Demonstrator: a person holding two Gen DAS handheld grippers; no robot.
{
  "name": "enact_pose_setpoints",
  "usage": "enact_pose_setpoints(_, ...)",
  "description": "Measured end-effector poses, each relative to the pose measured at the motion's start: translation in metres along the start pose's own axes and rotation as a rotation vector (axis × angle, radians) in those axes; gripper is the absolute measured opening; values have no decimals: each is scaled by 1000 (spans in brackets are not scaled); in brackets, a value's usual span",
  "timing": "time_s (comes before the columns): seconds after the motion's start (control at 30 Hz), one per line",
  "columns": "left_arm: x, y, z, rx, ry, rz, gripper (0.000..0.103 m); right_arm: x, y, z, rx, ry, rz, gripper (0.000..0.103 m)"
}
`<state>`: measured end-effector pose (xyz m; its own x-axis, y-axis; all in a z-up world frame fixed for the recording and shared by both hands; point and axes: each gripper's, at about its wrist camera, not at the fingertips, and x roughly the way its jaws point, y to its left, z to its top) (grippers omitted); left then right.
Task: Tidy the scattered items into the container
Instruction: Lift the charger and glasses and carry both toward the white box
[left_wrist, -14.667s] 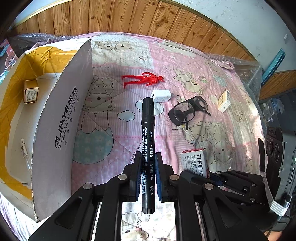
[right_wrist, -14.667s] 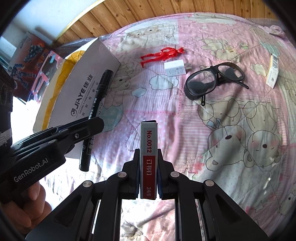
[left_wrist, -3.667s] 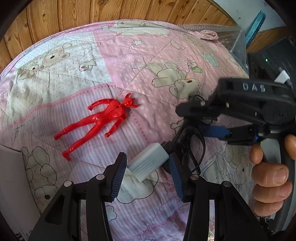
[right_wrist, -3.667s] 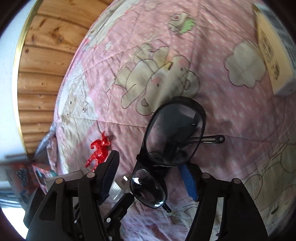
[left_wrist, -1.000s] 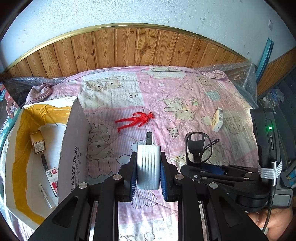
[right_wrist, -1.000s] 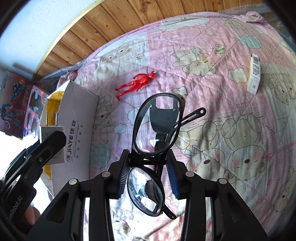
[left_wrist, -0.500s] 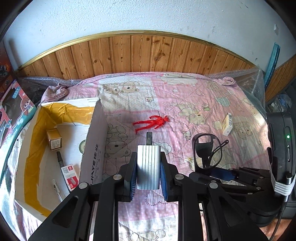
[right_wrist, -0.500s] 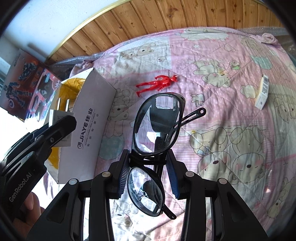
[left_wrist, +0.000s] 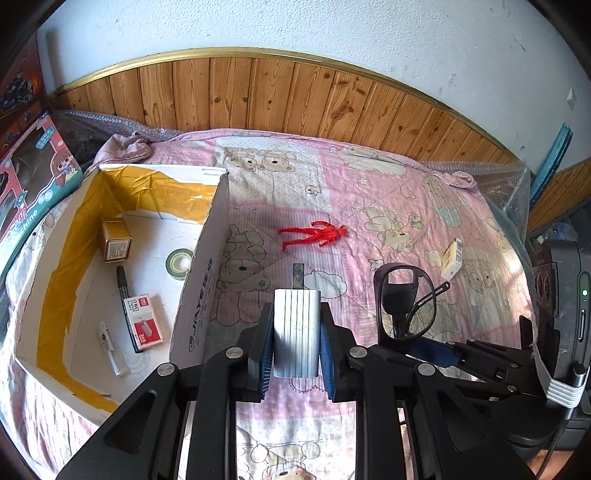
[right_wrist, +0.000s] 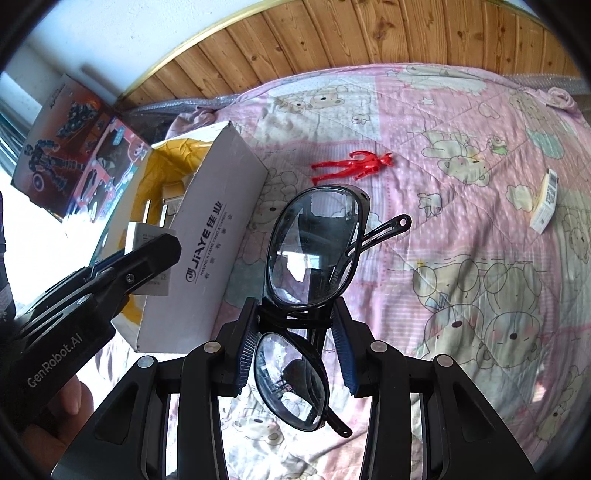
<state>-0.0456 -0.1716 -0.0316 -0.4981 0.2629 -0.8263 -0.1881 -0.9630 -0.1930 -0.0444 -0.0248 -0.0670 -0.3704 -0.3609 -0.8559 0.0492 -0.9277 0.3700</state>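
Note:
My left gripper (left_wrist: 296, 347) is shut on a white plug adapter (left_wrist: 296, 330), prongs pointing forward, held above the bedspread just right of the cardboard box (left_wrist: 201, 291). My right gripper (right_wrist: 295, 339) is shut on black safety glasses (right_wrist: 312, 254) at the bridge, one lens up, one hanging below. The box (right_wrist: 218, 251) stands open at the left and holds a marker (left_wrist: 125, 291), a staple box (left_wrist: 144, 321), a tape roll (left_wrist: 179, 260), a small brown carton (left_wrist: 116, 240) and a thin white stick (left_wrist: 110, 347). A red figure (left_wrist: 314, 234) and a small white packet (left_wrist: 452, 258) lie on the bedspread.
The pink bear-print bedspread (left_wrist: 388, 206) covers the bed, with wood panelling (left_wrist: 295, 99) behind. Toy boxes (right_wrist: 74, 147) stand left of the cardboard box. A dark device (left_wrist: 565, 295) sits at the right edge. A person's hand (right_wrist: 70, 398) grips the left tool.
Both grippers have drawn back and swung left with their loads, so the open box now fills more of the left wrist view. Neither grip changed.

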Motion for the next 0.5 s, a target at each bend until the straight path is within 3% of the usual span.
enact_pose_setpoints(0.5,-14,42,-13,-85,-11,70,23,7,45,1,-99,28,53,41)
